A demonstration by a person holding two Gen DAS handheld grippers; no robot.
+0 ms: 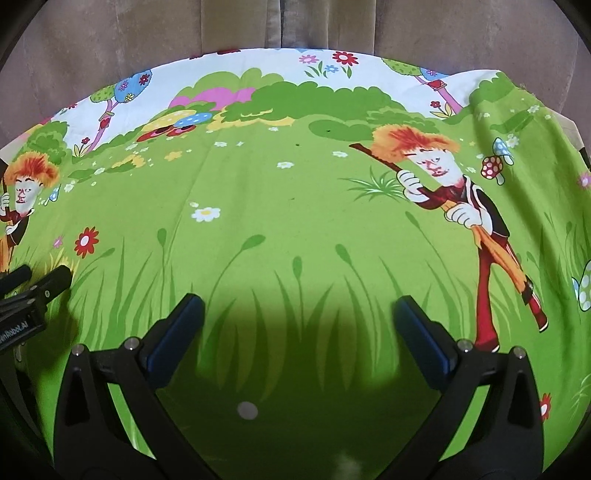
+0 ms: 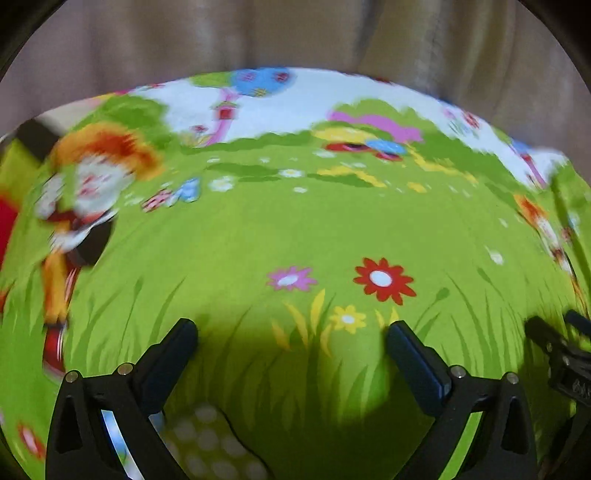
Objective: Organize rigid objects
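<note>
No rigid object shows in either view. My left gripper (image 1: 298, 304) hangs open just above a bright green cartoon-print cloth (image 1: 280, 221), with nothing between its blue-padded fingers. In the right wrist view, which is blurred by motion, my right gripper (image 2: 292, 328) is also open and empty over the same cloth (image 2: 258, 229), near a printed red flower. Each gripper appears at the edge of the other's view: the right gripper (image 1: 40, 277) at far left, the left gripper (image 2: 556, 323) at far right.
Beige curtain folds (image 1: 295, 26) hang behind the table's far edge. At the left edge of the right wrist view sit a red patch (image 2: 6, 229) and a dark block (image 2: 37, 138), both too blurred to identify. The cloth drapes over the table's right side (image 1: 546, 122).
</note>
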